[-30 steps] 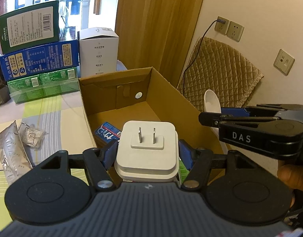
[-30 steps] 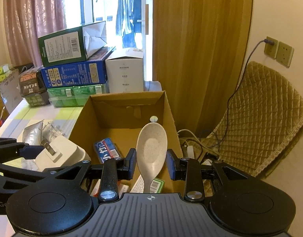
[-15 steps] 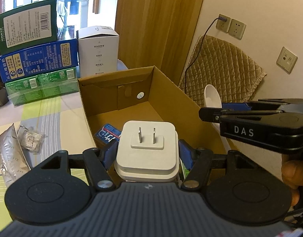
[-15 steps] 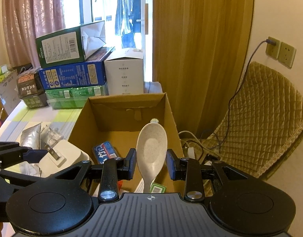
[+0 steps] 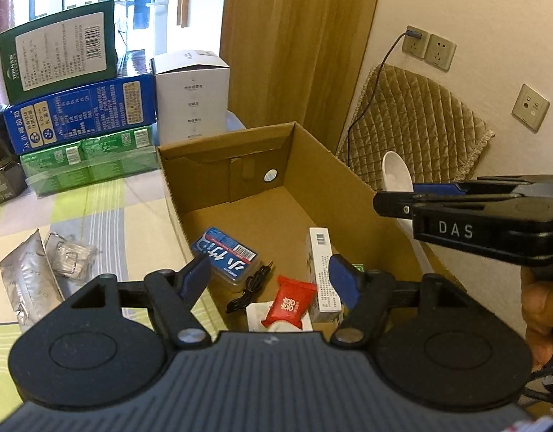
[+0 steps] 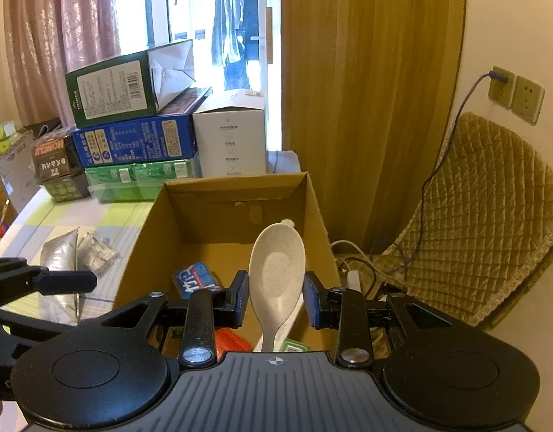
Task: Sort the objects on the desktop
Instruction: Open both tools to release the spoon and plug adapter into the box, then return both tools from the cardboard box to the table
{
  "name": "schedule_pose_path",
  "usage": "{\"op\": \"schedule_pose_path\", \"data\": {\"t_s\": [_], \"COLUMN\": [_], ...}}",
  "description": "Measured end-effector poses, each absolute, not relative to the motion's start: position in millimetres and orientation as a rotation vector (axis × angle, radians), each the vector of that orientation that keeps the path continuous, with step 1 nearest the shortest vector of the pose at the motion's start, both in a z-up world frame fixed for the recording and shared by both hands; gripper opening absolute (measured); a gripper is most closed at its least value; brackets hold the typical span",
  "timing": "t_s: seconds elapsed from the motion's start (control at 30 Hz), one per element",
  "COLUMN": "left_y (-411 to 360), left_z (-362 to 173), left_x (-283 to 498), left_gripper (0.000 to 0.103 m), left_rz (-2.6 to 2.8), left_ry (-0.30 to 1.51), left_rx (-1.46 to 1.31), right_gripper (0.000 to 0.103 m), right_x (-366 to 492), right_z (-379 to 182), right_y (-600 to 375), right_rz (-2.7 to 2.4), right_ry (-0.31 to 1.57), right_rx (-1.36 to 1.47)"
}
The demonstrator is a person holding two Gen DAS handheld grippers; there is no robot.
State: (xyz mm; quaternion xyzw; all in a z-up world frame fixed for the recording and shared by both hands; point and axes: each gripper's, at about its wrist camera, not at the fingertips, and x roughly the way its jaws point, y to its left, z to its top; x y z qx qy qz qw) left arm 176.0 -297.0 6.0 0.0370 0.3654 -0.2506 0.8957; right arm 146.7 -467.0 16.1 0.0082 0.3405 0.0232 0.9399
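Observation:
An open cardboard box [image 5: 348,180] stands on the tablecloth. Inside lie a blue packet [image 5: 224,253], a white carton [image 5: 321,270], a red packet [image 5: 292,302] and a black cable [image 5: 251,284]. My left gripper [image 5: 269,273] hangs open over the box's near end with nothing between its fingers. A white object [image 5: 256,315] partly shows under the red packet. My right gripper [image 6: 276,298] is shut on a speckled white spoon [image 6: 276,266], bowl pointing forward above the box [image 6: 143,252]. In the left wrist view the right gripper [image 5: 380,205] sits over the box's right wall, the spoon [image 5: 395,172] sticking out beyond it.
Stacked green, blue and white boxes [image 5: 81,115] line the table's far side. A silver pouch [image 5: 20,288] and a clear packet of clips [image 5: 69,257] lie left of the box. A quilted chair [image 6: 474,216] and cables stand to the right. A hand [image 5: 539,302] holds the right gripper.
My left gripper has opened and the white plug adapter it held is gone from between its fingers. The right gripper still holds the spoon in about the same place.

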Motion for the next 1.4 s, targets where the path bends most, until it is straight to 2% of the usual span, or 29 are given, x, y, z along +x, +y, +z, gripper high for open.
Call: {"op": "schedule_pose_path", "data": {"t_s": [0.17,0.2,0.23,0.27,0.3,0.9,1.13,1.4], "left_y": [-289,-288,-285,-283,-281,-223,-174,-101], "left_z": [6,5,5,5,5,17,24,7], "left_x": [173,173,173,172,172,149,132,117], "left_gripper": [0.068,0.068,0.068,0.068,0.068,0.069,0.075,0.077], "left_rz": [-0.509,-0.506,-0.502,-0.498,-0.494,-0.418,-0.35,-0.236], "left_ry": [0.759,0.76,0.76,0.761,0.762,0.747,0.732,0.762], "left_rx": [0.059,0.059,0.059,0.06,0.059,0.028,0.006,-0.019], "right_gripper": [0.03,0.034,0.057,0.069,0.074,0.074,0.074,0.074], "right_x": [153,154,155,155,154,124,101,87], "right_z": [20,20,21,21,22,44,56,53], "right_y": [-461,-460,-461,-462,-463,-434,-400,-337], "right_rz": [0.064,0.068,0.065,0.065,0.068,0.094,0.153,0.266], "right_ry": [0.666,0.658,0.656,0.653,0.642,0.619,0.597,0.59], "right_rx": [0.032,0.038,0.047,0.063,0.077,0.067,0.077,0.076]}}
